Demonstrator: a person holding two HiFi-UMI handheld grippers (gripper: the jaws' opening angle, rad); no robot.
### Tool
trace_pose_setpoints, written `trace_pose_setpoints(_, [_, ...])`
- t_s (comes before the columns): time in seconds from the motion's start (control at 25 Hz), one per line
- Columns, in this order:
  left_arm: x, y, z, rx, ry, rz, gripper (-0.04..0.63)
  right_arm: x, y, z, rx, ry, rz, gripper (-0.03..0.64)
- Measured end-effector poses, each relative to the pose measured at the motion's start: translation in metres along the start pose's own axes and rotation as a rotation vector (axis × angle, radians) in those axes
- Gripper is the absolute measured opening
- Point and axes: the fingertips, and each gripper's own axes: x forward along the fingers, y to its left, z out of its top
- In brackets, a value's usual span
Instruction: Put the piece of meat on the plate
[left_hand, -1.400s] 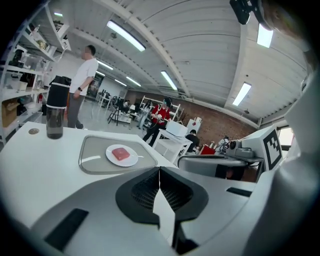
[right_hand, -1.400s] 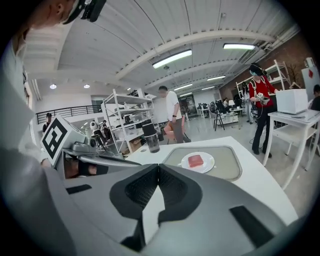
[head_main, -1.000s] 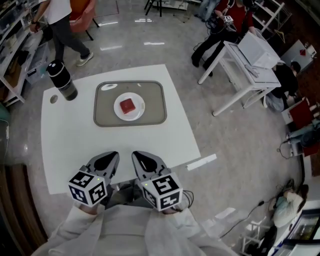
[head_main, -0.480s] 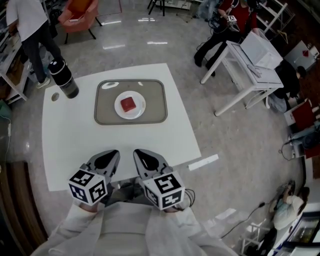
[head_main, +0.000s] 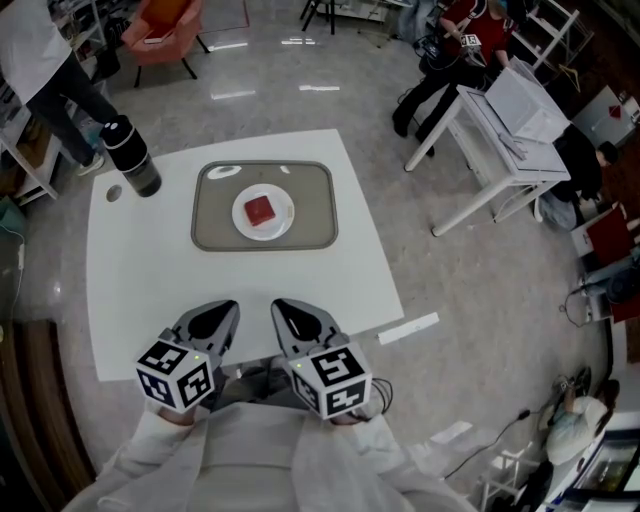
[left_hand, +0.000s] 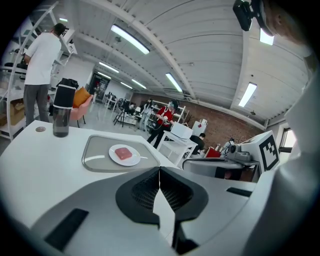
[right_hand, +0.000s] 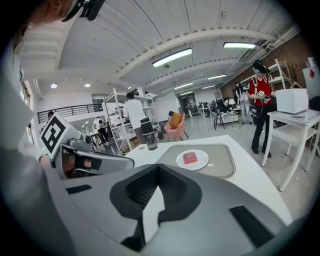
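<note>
A red piece of meat (head_main: 260, 209) lies on a small white plate (head_main: 280, 222) in the middle of a grey tray (head_main: 310, 215) on the far half of the white table. Both grippers hover side by side over the table's near edge, well short of the tray. My left gripper (head_main: 224, 308) is shut with nothing in it, and so is my right gripper (head_main: 281, 305). In the left gripper view the meat (left_hand: 123, 152) shows beyond the closed jaw tips (left_hand: 159, 170). The right gripper view shows the meat (right_hand: 190, 158) past its closed tips (right_hand: 159, 167).
A black bottle (head_main: 132, 158) stands at the table's far left corner, with a small round disc (head_main: 113, 193) beside it. A person (head_main: 45, 70) stands just beyond that corner. A white desk (head_main: 505, 130) with seated people is off to the right.
Both grippers have stayed where they were, shut. The person beyond the far left corner has walked further left. Meat, plate and tray have not moved.
</note>
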Motion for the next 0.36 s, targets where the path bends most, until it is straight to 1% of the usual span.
trace_pose_setpoints(0.36, [0.0003,-0.0066,0.0021,0.008,0.007,-0.014,0.011,-0.0003,-0.0014,-0.0004,0.001,0.016,0.008,0.014])
